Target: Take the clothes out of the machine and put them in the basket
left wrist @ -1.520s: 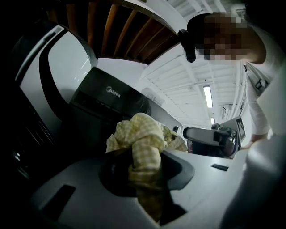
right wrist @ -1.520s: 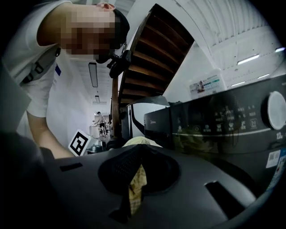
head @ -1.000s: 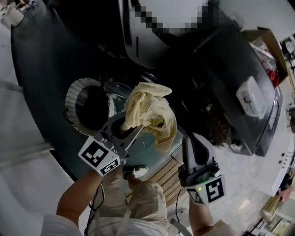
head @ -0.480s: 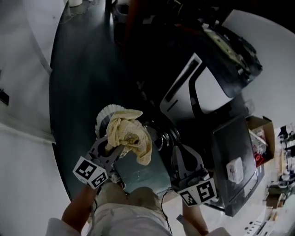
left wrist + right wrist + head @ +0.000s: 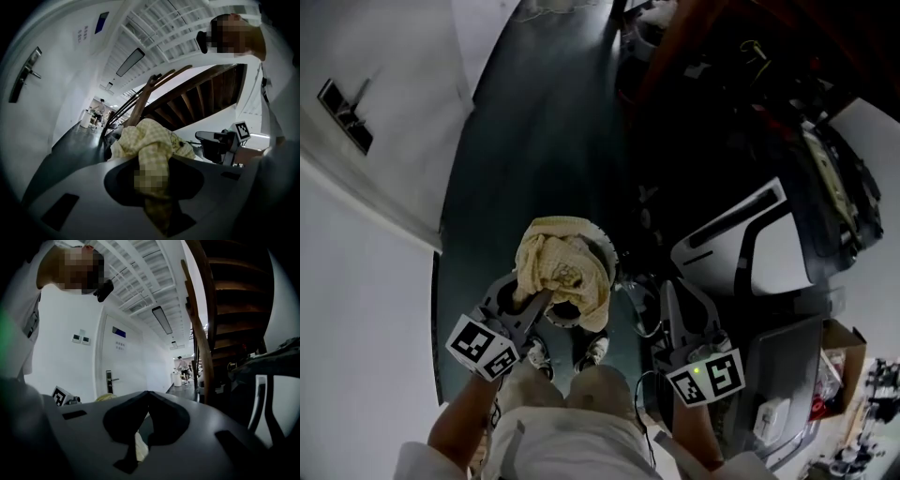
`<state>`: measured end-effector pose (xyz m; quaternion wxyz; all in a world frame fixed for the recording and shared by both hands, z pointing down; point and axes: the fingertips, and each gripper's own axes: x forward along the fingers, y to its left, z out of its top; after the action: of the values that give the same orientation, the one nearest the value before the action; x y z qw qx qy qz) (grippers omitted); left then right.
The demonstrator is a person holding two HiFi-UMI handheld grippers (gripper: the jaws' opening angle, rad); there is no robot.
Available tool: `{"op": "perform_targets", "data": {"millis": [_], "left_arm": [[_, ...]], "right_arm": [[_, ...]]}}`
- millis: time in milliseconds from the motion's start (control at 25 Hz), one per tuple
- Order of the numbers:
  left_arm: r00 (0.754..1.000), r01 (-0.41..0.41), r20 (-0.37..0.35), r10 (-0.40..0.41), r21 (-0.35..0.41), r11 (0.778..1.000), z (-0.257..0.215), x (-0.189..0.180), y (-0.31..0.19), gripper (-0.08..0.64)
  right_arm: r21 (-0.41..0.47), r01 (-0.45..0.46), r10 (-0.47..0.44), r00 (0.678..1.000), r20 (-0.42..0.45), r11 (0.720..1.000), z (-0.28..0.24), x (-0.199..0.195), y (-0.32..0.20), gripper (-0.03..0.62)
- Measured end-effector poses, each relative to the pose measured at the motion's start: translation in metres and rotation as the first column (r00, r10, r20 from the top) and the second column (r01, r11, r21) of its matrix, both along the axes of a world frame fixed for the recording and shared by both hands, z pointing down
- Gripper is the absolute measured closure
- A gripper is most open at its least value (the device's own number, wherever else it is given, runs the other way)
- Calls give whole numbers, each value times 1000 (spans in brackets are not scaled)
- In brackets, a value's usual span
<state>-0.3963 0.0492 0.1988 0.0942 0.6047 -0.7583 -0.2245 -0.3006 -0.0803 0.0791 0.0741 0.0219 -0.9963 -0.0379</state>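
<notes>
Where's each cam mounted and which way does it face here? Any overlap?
Head view: on the person's head, steeply down at the basket; shows forearms, legs, left gripper, right gripper.
Left gripper view: on the left gripper, along jaws shut on the yellow cloth, toward the stairs; torso at right.
Right gripper view: on the right gripper, along closed empty jaws toward a door; torso at left.
Shared: all show the cloth; each gripper view catches the other gripper.
</notes>
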Motion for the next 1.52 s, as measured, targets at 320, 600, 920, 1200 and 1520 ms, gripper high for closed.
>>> {"op": "perform_targets", "data": {"millis": [320,600,920,1200,1520], "left_arm": [[988,111,-88,-124,-134,985,54,-4,-26,448],[978,105,-154,-142,-227,968,145,-7,-79,448],[939,79,-291,-183,-336,939,276,-13,-121,448],[921,3,-346,-178,-452,892,383,-10,-157,443],[866,-117,-468,-178,-535,837,469,1,-198,382]], "right_arm": [[-97,147,-158,981,-113,984,58,-40,-28,578],[-122,190,-213,953,-215,974,124,-51,-56,578],[-156,186,-225,927,-299,970,204,-54,-65,578],[-187,174,-232,904,-359,967,258,-49,-75,578],[-219,150,-230,886,-403,964,296,-42,-90,578]]}}
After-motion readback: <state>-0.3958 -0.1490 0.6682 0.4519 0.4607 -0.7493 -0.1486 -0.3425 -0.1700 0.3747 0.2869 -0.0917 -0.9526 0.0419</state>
